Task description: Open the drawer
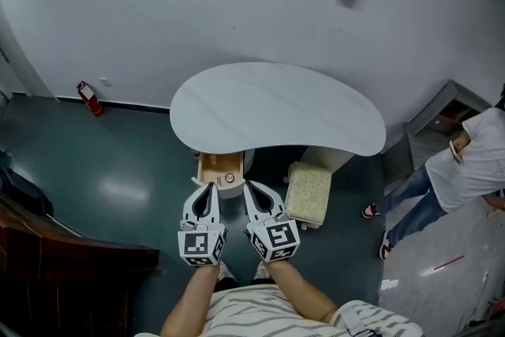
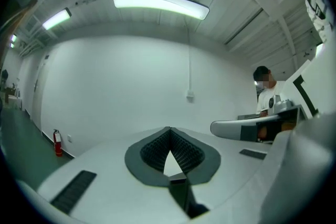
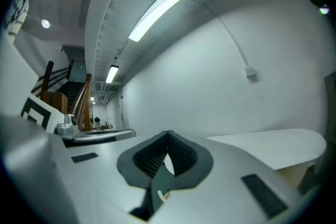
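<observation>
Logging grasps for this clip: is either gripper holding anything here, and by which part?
Nothing is held. The left gripper and right gripper both have their jaws shut with nothing between them.

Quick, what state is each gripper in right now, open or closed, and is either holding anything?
Left gripper: closed, nothing between its jaws.
Right gripper: closed, nothing between its jaws.

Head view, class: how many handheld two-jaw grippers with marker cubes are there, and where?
2. The left white two-jaw gripper shows low at centre, just below the pale wooden drawer in the picture; the right white gripper is beside it, on its right. None appears hidden.
</observation>
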Available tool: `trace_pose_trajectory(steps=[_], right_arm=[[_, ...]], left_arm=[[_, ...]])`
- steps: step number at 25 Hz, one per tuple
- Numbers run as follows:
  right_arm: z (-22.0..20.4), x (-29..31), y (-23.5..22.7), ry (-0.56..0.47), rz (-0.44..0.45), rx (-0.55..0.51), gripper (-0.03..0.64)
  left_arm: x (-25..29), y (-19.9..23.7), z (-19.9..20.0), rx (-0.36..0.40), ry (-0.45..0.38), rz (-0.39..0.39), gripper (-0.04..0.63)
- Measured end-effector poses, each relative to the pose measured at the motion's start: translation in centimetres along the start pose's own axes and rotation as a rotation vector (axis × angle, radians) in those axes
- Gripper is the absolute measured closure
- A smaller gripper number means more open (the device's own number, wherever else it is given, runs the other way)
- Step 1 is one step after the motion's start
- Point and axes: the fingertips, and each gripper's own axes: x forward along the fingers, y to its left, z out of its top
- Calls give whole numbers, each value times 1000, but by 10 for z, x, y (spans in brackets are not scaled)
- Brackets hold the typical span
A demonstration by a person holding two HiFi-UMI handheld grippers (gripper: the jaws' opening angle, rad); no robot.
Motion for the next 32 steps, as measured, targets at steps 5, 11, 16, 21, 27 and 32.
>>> trace_pose_trajectory(steps=[5,11,16,21,27,32], right_arm=[[27,-9,5,-33,-4,-16,604],[50,-8,8,-71,-10,-45,604],[56,-8,12,-89,2,-55,604],[67,-4,11,-115,6,-79,603],[77,0,4,-138,-2,-86,604],[81,2,0,-148,1,-94,604]], left_arm=[[-7,-11,38,28,-50,-22,591],[-9,-17,60,35,-84,-38,591],[-11,-16,66,29,-100,-34,591],[-7,-18,74,38,-115,-37,591],[-1,-19,82,53,-126,-41,591],[5,-23,83,56,-127,-43,591]])
